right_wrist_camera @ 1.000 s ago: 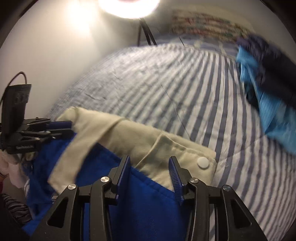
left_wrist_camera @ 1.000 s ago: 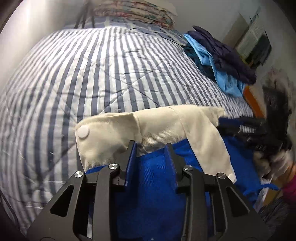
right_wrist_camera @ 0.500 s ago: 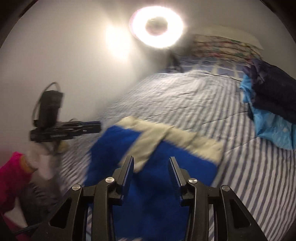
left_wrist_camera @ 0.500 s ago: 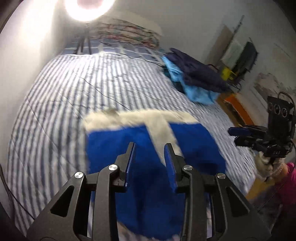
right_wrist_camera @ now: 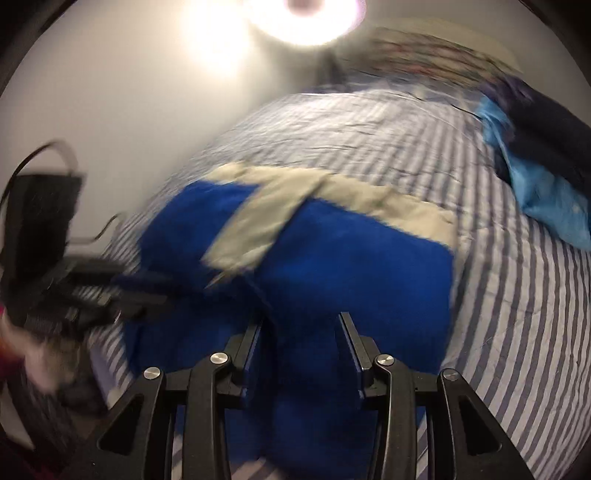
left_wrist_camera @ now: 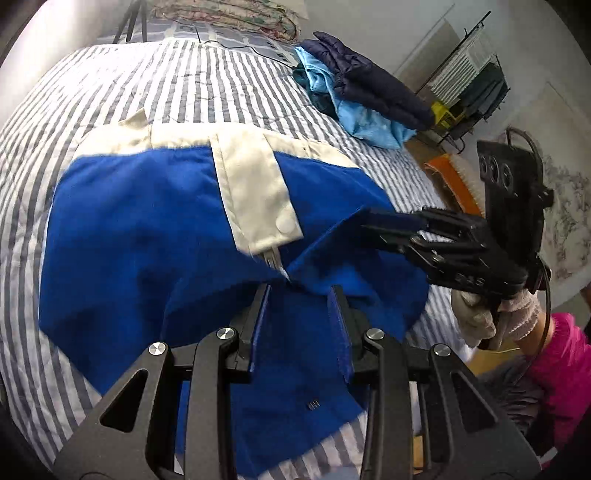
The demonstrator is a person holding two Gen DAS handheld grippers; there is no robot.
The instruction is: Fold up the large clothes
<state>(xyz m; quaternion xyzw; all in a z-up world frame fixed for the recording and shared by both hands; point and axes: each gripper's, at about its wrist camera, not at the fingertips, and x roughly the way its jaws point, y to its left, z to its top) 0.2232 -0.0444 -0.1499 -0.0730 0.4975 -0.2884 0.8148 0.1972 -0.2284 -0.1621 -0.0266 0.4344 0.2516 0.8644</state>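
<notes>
A blue fleece jacket [left_wrist_camera: 147,221] with a cream collar band and cream snap placket [left_wrist_camera: 255,184] lies spread on the striped bed [left_wrist_camera: 110,74]. My left gripper [left_wrist_camera: 299,291] hovers over its near part, jaws apart, with blue cloth under the gap and a raised fold at the tips. My right gripper [left_wrist_camera: 367,221] reaches in from the right, its tips at the jacket's right front edge. In the blurred right wrist view the jacket [right_wrist_camera: 369,266] fills the middle. There the right gripper [right_wrist_camera: 301,319] shows a gap over blue cloth, and the left gripper [right_wrist_camera: 162,293] comes in from the left.
A pile of clothes [left_wrist_camera: 362,85], dark navy over light blue, sits at the bed's far right [right_wrist_camera: 535,177]. Pillows [left_wrist_camera: 229,14] and a ring light [right_wrist_camera: 317,11] on a tripod stand at the head. A gloved hand [left_wrist_camera: 476,317] with a pink sleeve holds the right gripper. A rack [left_wrist_camera: 469,81] stands beyond the bed.
A second ago the cream collar lay right at both grippers' fingers. Both drew back, leaving the jacket flat. Now they are over its near part, and the right gripper's tips have reached its right edge.
</notes>
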